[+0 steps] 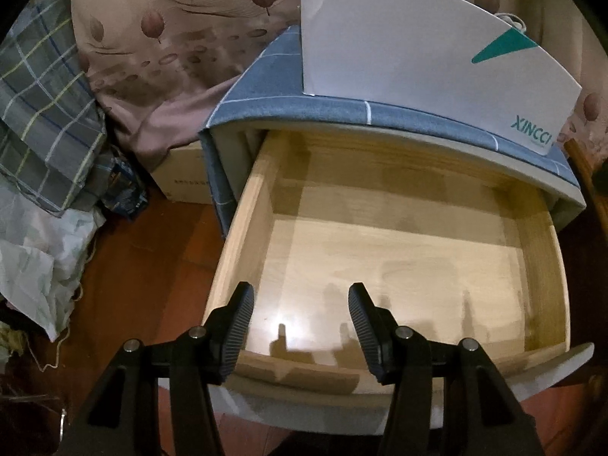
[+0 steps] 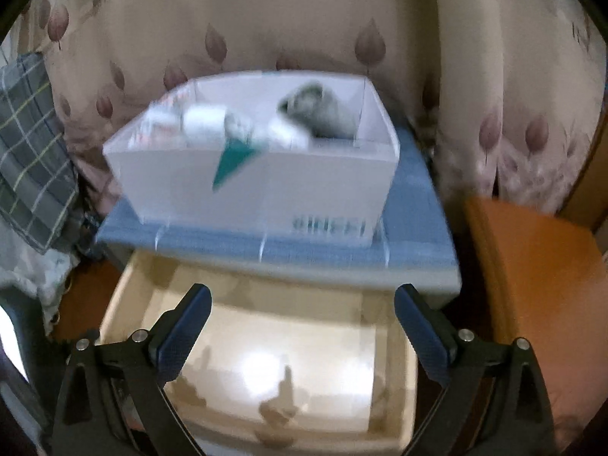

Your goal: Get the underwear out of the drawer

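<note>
The pale wooden drawer (image 1: pixel 551 266) is pulled out of a blue-topped cabinet (image 1: pixel 288 108), and its floor shows bare, with nothing lying on it. My left gripper (image 1: pixel 300 326) hangs over the drawer's front edge, jaws apart and nothing between them. In the blurred right wrist view the same drawer (image 2: pixel 121 304) lies below my right gripper (image 2: pixel 302 326), whose jaws stand wide with nothing held. On the cabinet top stands a white box (image 2: pixel 266 186) holding rolled white and grey fabric pieces (image 2: pixel 323 114).
A leaf-patterned curtain (image 2: pixel 285 22) hangs behind the cabinet. Plaid bedding (image 1: pixel 41 114) and crumpled white cloth (image 1: pixel 38 258) pile at the left over a red-brown floor (image 1: pixel 144 266). A cardboard box (image 1: pixel 182 178) sits beside the cabinet. An orange stool (image 2: pixel 539 277) stands at the right.
</note>
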The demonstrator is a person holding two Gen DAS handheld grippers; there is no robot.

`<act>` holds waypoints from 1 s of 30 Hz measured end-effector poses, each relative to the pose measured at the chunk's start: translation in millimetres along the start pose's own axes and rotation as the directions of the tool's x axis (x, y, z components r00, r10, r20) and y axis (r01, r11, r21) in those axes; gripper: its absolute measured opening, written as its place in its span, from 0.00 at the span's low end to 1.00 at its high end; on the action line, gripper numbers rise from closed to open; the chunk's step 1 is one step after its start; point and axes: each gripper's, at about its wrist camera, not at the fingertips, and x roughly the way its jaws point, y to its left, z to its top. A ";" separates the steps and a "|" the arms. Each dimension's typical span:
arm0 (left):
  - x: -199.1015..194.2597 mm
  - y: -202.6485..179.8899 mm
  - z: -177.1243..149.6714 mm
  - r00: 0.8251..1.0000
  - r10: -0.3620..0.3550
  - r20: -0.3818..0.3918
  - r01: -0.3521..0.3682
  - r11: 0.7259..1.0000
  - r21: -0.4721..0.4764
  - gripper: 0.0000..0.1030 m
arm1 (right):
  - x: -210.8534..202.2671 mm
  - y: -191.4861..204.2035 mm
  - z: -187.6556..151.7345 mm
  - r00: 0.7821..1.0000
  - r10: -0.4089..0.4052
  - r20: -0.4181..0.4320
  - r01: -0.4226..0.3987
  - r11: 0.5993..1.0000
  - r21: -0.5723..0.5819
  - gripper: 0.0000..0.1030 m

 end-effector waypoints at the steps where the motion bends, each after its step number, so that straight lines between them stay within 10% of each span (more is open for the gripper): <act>1: -2.6 0.6 -0.4 1.000 -0.007 0.008 0.007 1.000 0.002 0.52 | 1.4 0.5 -10.2 1.000 0.001 -0.007 -0.001 1.000 0.011 0.93; 14: -15.5 -5.3 -15.3 1.000 -0.021 0.017 0.020 0.999 0.041 0.52 | 2.8 20.0 -84.0 0.999 -0.030 0.033 0.027 0.997 0.078 0.94; 30: -14.8 -17.5 -19.3 1.000 -0.009 0.024 0.006 0.995 0.096 0.52 | 22.6 26.2 -93.5 0.999 -0.018 -0.036 0.020 0.998 0.059 0.97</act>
